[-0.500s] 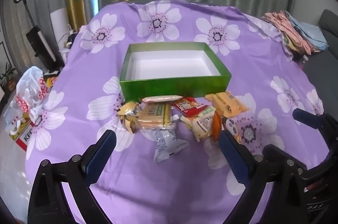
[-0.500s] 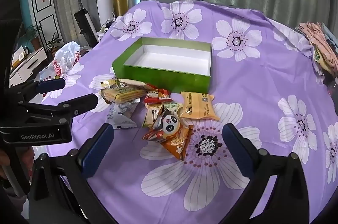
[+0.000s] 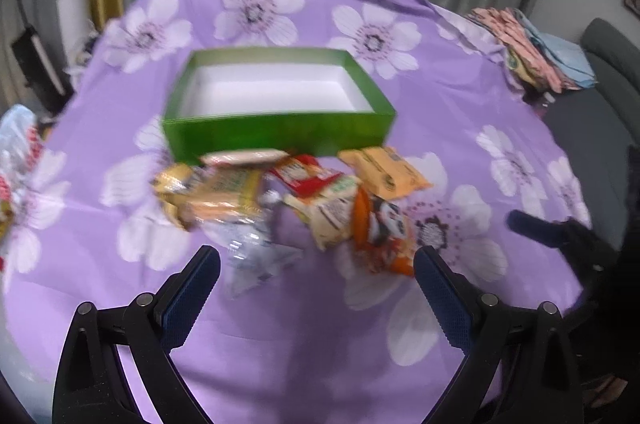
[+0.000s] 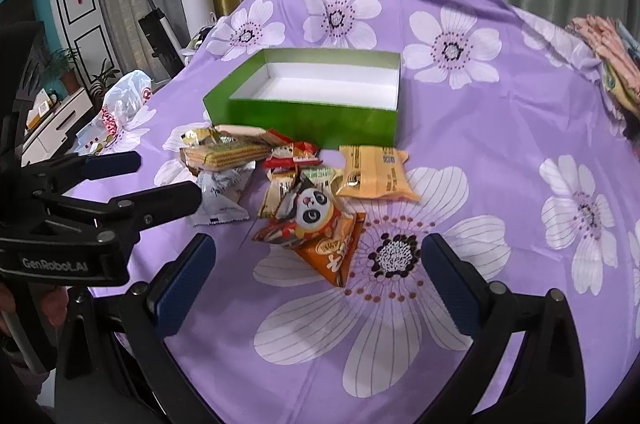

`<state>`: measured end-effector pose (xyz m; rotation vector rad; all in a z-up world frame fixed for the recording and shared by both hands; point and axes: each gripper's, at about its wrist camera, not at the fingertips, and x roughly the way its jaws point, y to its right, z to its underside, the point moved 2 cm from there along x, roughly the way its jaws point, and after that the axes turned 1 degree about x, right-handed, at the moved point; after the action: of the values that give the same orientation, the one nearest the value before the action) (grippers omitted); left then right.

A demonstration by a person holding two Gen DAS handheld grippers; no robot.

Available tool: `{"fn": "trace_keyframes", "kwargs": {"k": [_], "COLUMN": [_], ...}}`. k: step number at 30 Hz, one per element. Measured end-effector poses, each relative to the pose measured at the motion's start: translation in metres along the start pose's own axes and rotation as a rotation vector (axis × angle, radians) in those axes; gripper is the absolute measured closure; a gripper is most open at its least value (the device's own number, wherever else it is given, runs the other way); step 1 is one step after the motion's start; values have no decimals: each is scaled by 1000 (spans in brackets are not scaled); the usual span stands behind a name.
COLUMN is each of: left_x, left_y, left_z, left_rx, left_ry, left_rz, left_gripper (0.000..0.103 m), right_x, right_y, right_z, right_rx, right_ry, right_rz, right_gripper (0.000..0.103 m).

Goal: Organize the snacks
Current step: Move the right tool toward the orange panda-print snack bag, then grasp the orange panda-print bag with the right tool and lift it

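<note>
A: Where's the green box [image 4: 316, 116]?
B: On the purple flowered tabletop [image 4: 500, 152], far side of the snack pile; open top, white inside, nothing in it; long side running left to right, facing the claws.

A: And the snacks?
B: Bunched up just in front of the box; wafer pack [image 4: 224, 154] on the left, lying long-ways left to right, same as the box; red packet [image 4: 292, 154] in the middle; yellow packet [image 4: 374, 176] on the right, close to the box wall, long side left to right too; silver packet [image 4: 220, 198] nearer, beside the wafers; orange panda bag [image 4: 320, 224] nearest, pointy corner aimed toward the right claw.

A: Left claw [image 3: 316, 288]?
B: Wide open, holding nothing; tilted down over the tabletop, silver packet just ahead; blurry view there.

A: Right claw [image 4: 318, 272]?
B: Wide open too, nothing held; tilted down, panda bag sitting just ahead, not touching the blue pads [image 4: 182, 288].
</note>
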<state>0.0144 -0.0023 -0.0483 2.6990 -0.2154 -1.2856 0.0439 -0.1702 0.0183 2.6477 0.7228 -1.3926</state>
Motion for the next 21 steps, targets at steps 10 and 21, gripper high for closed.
{"fn": "trace_keyframes", "kwargs": {"k": [10,21], "left_x": [38,75], "left_y": [14,28], "left_z": [12,-3], "left_rx": [-14,25], "left_ry": [-85,-107], "left_rz": [244,194], "left_gripper": [6,29], "right_x": [40,81], "right_y": [21,36], "right_z": [29,25], "right_rx": [69,148], "right_ry": [-77,-94], "right_rz": [-125,-210], "right_gripper": [1,11]}}
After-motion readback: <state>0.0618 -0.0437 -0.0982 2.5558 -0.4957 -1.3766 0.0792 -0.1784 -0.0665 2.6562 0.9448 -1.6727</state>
